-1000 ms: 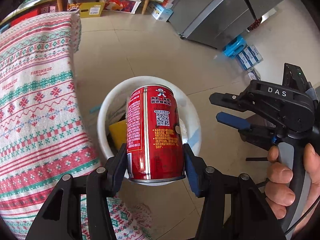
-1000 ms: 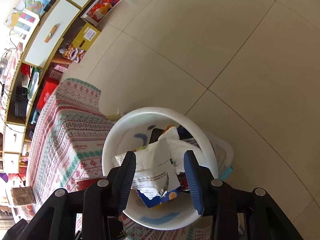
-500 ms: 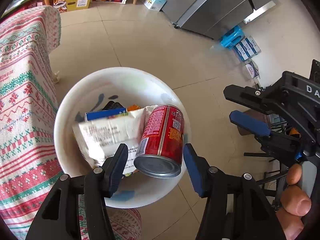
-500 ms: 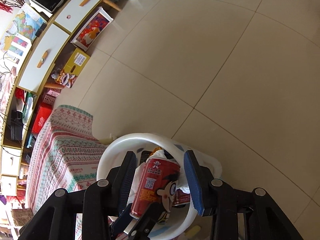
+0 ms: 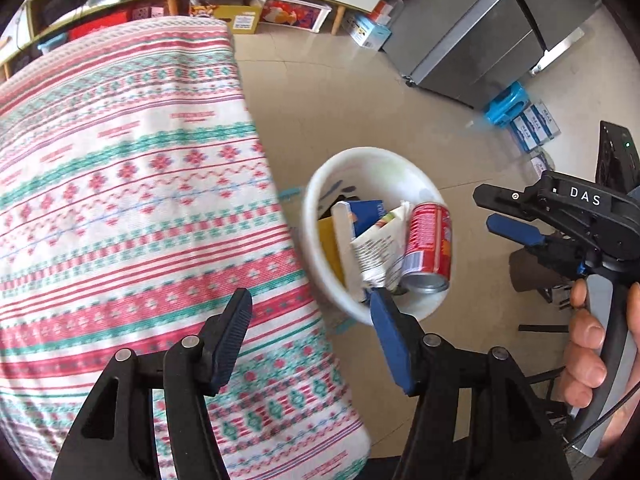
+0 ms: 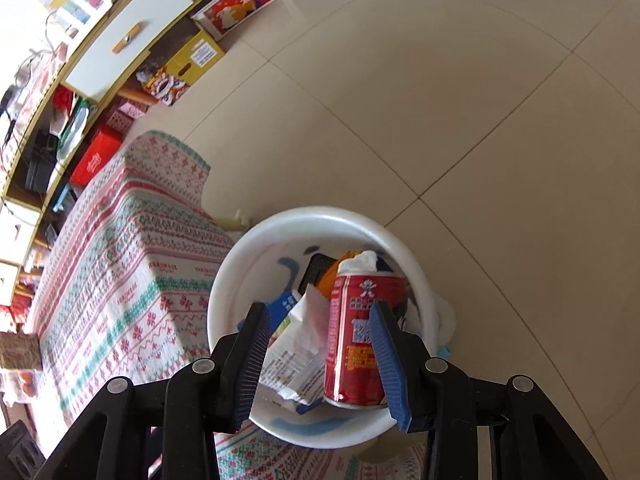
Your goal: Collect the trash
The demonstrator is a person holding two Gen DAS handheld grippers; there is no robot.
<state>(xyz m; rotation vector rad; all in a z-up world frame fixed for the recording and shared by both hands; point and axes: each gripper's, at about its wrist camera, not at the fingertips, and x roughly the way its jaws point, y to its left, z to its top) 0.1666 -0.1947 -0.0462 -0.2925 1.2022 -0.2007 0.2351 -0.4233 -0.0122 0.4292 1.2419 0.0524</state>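
One white bin (image 5: pixel 372 160) stands on the tiled floor (image 6: pixel 460 100), just beside the long edge of the surface (image 5: pixel 120 184) draped in a red-and-green patterned cloth. Inside the bin lies one red can (image 5: pixel 429 248), tipped with its silver base toward the near rim and leaning against one torn white printed wrapper (image 5: pixel 376 248). Behind the wrapper sit one blue carton (image 5: pixel 368 212) and one yellow piece (image 5: pixel 330 248); one crumpled white tissue (image 6: pixel 358 261) shows past the can's far end in the right wrist view.

The left tongs (image 5: pixel 310 334) are spread wide with nothing between them, hanging above the surface's edge next to the bin. The right tongs (image 6: pixel 320 356) are likewise spread wide and grip nothing, hovering over the bin's near rim with the can and wrapper seen through the gap. In the left wrist view one hand (image 5: pixel 592 356) grips the right tool's handle.

Along the far wall stand one low white cabinet (image 6: pixel 128 44) and one grey refrigerator (image 5: pixel 492 32).
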